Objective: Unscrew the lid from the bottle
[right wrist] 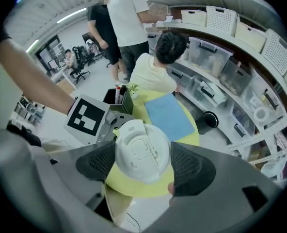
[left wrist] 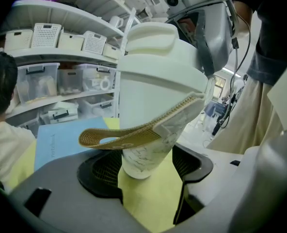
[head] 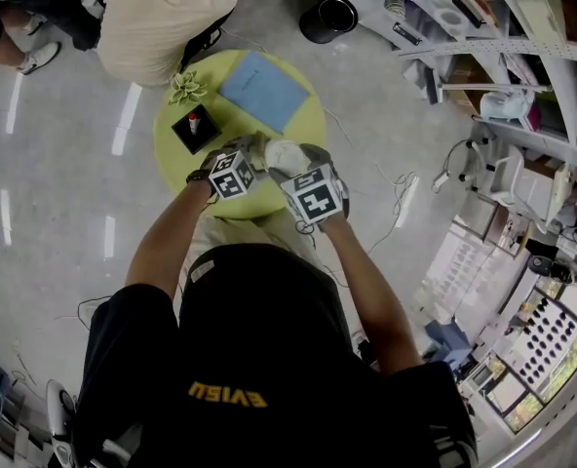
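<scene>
A white bottle [left wrist: 151, 144] with a marbled body, a cream lid [left wrist: 158, 57] and a tan mesh strap [left wrist: 129, 135] is held above the round yellow table [head: 313, 120]. My left gripper [left wrist: 146, 171] is shut on the bottle's lower body, a pad on each side. From above, my right gripper [right wrist: 142, 165] is shut on the lid [right wrist: 142, 152], with its pads against the rim on both sides. In the head view both grippers meet at the lid [head: 287, 154]: the left gripper [head: 252, 154] comes from the left and the right gripper [head: 293, 164] from the near side.
A blue notebook [head: 262, 89], a black holder with a red pen [head: 196, 128] and a green paper flower [head: 185, 88] lie on the table. A person in a beige shirt [head: 162, 18] sits beyond it. A black bin [head: 329, 18] and shelves with boxes [left wrist: 61, 38] stand behind.
</scene>
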{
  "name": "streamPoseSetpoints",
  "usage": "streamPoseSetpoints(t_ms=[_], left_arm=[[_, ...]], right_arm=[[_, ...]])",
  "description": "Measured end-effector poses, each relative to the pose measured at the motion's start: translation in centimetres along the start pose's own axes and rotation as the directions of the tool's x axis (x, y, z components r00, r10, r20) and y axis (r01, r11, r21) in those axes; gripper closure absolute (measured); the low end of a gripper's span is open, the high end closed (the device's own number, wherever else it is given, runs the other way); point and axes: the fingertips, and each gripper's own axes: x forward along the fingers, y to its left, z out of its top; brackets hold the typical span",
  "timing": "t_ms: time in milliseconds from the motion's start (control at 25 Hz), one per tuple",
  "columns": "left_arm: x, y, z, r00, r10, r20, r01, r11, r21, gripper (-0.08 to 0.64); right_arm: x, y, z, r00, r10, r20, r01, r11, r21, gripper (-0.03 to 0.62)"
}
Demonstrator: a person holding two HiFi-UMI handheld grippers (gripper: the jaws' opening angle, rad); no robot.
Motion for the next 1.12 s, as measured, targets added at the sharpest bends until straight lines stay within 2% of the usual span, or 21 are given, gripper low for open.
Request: streamPoseSetpoints(t_ms=[200,400,600,760,920,1120], left_arm=[[0.1,0.2,0.0,1.000,0.000,-0.003,0.000,1.000,0.005,0.219],[0.1,0.0,-0.2,1.000,0.002,-0.007,-0.002,1.000,0.005,0.221],[0.1,0.0,-0.2,1.000,0.002,-0.012,-0.002,1.000,0.006,0.221],[0.1,0.1,-0.2,1.000,0.002,-0.015,-0.001,1.000,0.008,0.221],[0.1,0.1,-0.3,1.000,0.002,-0.022,-0.002,1.000,0.010,0.222],[0.1,0.0,-0.2,1.000,0.004,-0.022,-0.003,1.000,0.011,0.224]], right_arm=[[0.3,0.1,-0.1,0.995,0.078,-0.061,-0.083,0.993,-0.087,0.235],[0.3,0.2,-0.2,0.995,0.083,-0.059,-0.090,0.988,-0.127,0.235],[0.2,0.4,-0.1,0.991,0.094,-0.093,-0.114,0.966,-0.231,0.235],[0.2,0.7,-0.2,0.985,0.119,-0.125,-0.156,0.927,-0.342,0.235],[0.3,0.9,-0.3,0.975,0.131,-0.182,-0.202,0.864,-0.461,0.235],[0.2,1.1,-0.5,0.969,0.139,-0.202,-0.230,0.805,-0.546,0.236]])
